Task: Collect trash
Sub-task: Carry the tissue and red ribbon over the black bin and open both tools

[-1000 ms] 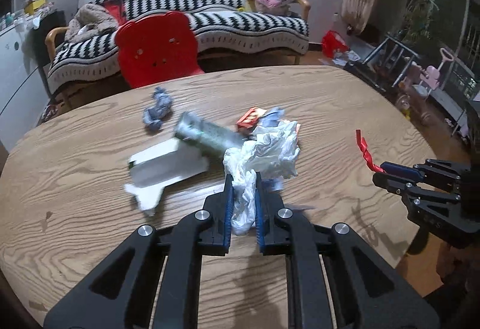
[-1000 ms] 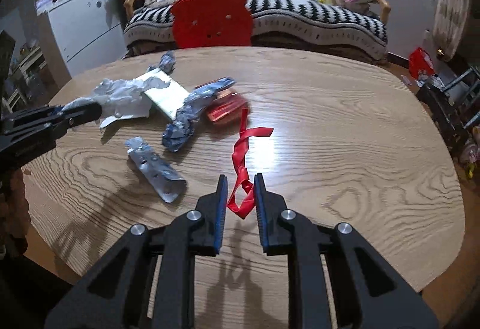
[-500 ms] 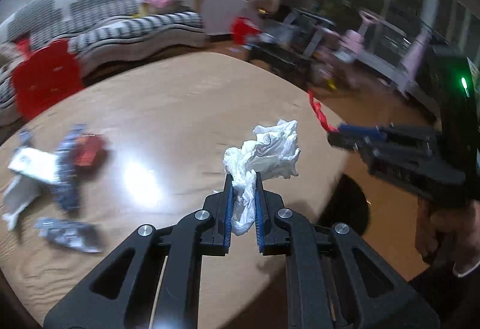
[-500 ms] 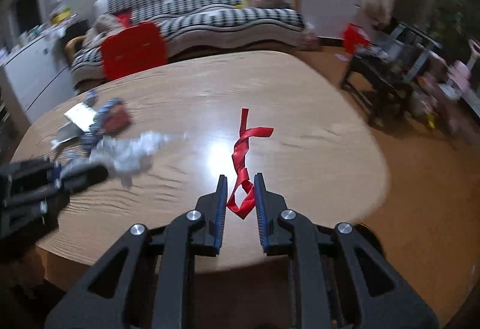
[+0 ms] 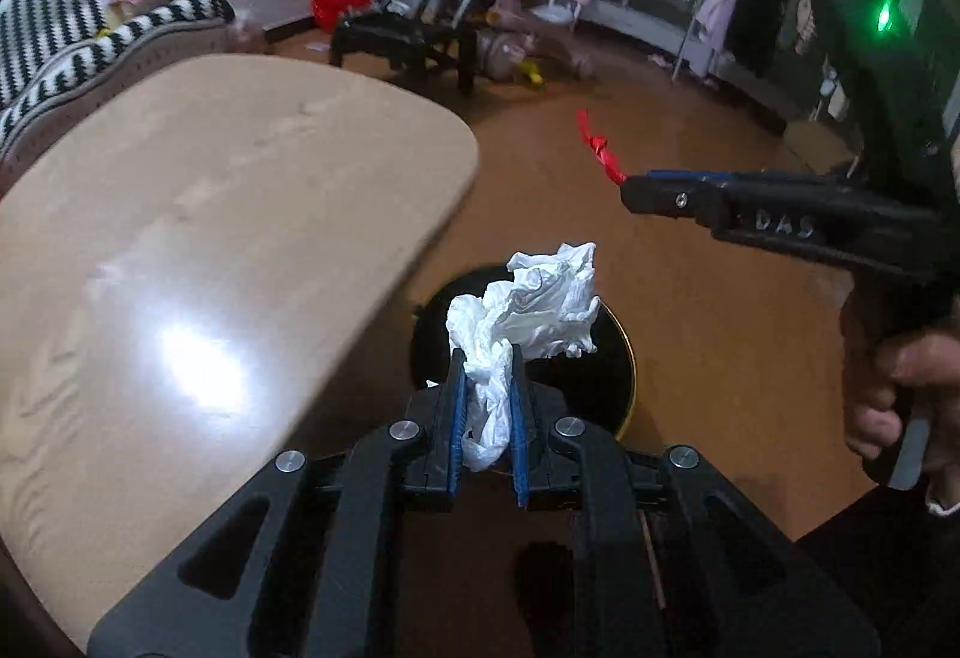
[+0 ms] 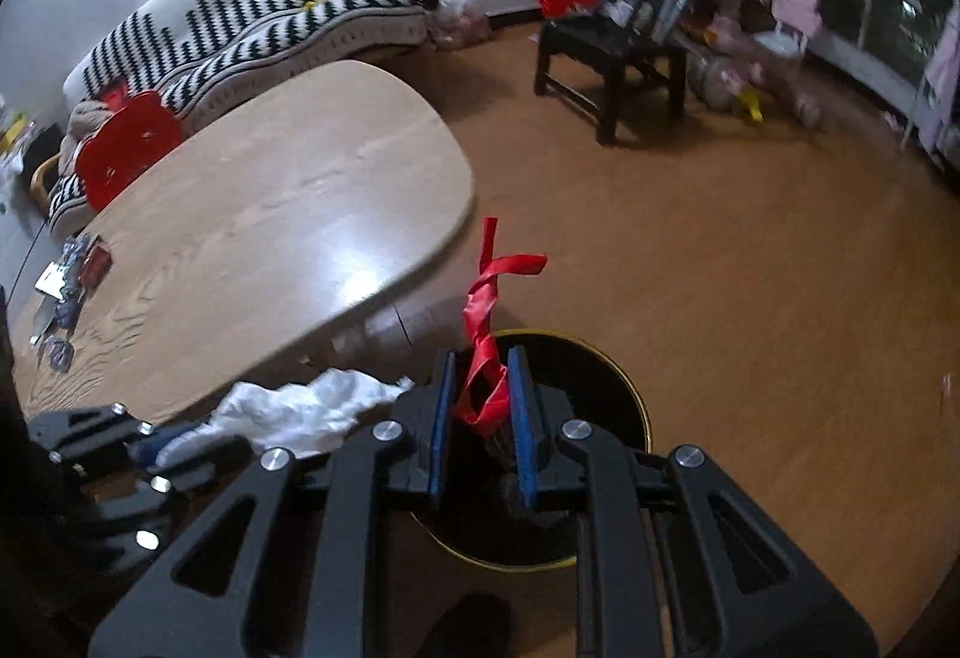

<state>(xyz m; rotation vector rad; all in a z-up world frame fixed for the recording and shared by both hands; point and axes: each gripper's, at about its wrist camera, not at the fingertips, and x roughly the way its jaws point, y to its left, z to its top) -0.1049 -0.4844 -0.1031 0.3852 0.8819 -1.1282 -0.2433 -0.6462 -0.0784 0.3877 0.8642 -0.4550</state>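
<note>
My left gripper (image 5: 486, 358) is shut on a crumpled white tissue (image 5: 534, 310), held past the table's edge above a round black bin with a gold rim (image 5: 624, 352) on the floor. My right gripper (image 6: 480, 358) is shut on a twisted red ribbon (image 6: 486, 298) and hangs over the same bin (image 6: 636, 406). In the left wrist view the right gripper (image 5: 630, 184) shows at the right with the ribbon (image 5: 597, 147) sticking out, a hand on its handle. In the right wrist view the left gripper (image 6: 150, 442) and tissue (image 6: 300, 409) show at lower left.
The oval wooden table (image 6: 270, 214) lies to the left, with several wrappers (image 6: 78, 268) at its far end. A red chair (image 6: 126, 147), a striped sofa (image 6: 252, 15), a black stool (image 6: 612, 51) and pink toys (image 6: 798, 9) stand around the brown floor.
Both grippers have swung right, off the table and slightly down, carrying the tissue and the ribbon. They now hang over the black bin on the floor.
</note>
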